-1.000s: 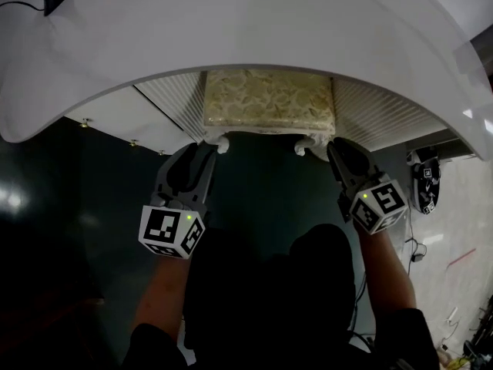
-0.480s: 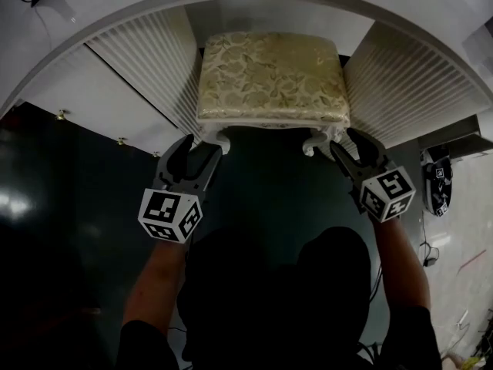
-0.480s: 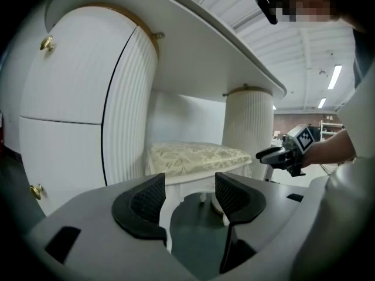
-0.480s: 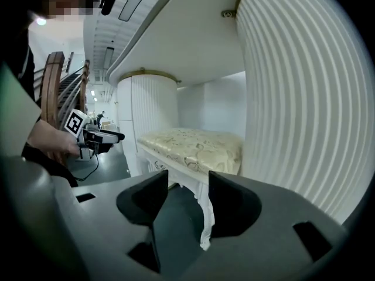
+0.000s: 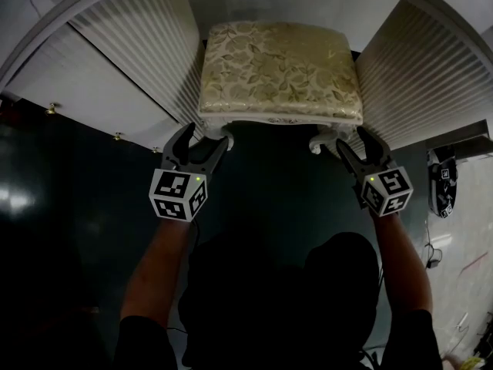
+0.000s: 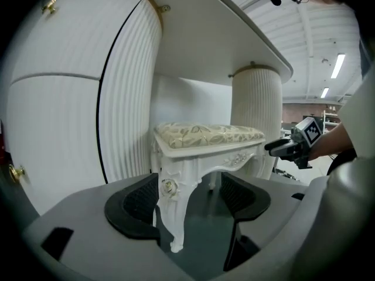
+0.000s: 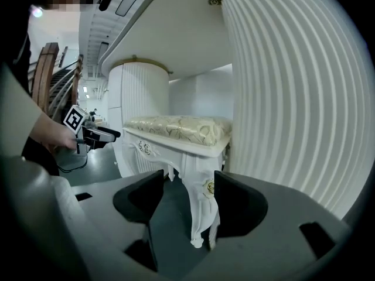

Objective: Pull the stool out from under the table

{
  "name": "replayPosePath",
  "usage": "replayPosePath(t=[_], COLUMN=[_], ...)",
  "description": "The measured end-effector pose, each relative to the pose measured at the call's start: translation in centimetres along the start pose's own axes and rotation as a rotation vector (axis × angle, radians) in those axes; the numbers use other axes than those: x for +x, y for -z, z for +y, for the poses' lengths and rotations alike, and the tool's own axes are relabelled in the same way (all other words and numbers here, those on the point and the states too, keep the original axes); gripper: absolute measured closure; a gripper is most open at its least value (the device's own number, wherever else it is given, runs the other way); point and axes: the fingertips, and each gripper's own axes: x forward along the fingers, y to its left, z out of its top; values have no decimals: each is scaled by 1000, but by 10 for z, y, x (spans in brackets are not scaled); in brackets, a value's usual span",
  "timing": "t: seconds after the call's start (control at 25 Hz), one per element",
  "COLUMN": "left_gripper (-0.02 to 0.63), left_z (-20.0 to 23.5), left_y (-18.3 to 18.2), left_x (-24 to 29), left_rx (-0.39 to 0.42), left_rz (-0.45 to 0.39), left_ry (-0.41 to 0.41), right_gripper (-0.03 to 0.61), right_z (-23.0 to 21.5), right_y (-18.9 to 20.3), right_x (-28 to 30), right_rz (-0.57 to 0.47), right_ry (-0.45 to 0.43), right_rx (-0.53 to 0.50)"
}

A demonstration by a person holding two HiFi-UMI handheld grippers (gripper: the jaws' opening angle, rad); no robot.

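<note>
The stool [image 5: 280, 69] has a gold floral cushion and white carved legs, and stands between the table's two ribbed cabinets. My left gripper [image 5: 205, 136] is at its front-left leg [image 5: 224, 136], my right gripper [image 5: 351, 140] at its front-right leg [image 5: 319, 140]. Both sets of jaws have just been opening. In the left gripper view the leg [image 6: 173, 206] stands between the open jaws of my left gripper [image 6: 187, 201], close to the left pad. In the right gripper view the other leg [image 7: 201, 209] stands between the open jaws of my right gripper [image 7: 188, 202], close to the right pad.
The white table top [image 6: 222, 34] arches over the stool. Ribbed cabinets [image 5: 146, 60] [image 5: 420, 75] flank it closely. The left cabinet carries brass knobs [image 5: 51, 108]. A dark glossy floor [image 5: 269, 195] lies in front. A black-and-white object [image 5: 442, 191] and cables lie at the right.
The table top has slid out of the top of the head view and the whole seat now shows. Both grippers' jaws have spread apart at the stool's front legs.
</note>
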Motion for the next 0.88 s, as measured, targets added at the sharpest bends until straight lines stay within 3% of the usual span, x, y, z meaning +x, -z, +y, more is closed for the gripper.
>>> replayPosePath(t=[0.36,0.52,0.88], left_gripper=[264,264,264], left_z=[20,21,18], left_y=[17,17,24], left_x=[29,33,45], left_rx=[22,27,22], left_rz=[30,34,53], left_ry=[6,16,63], right_gripper=[353,353,353], right_z=[-4,-15,-20], right_y=[7,9,29], right_x=[11,14,36], right_rz=[2,6,52], right_ry=[73,98,27], right_rx=[-45,5,63])
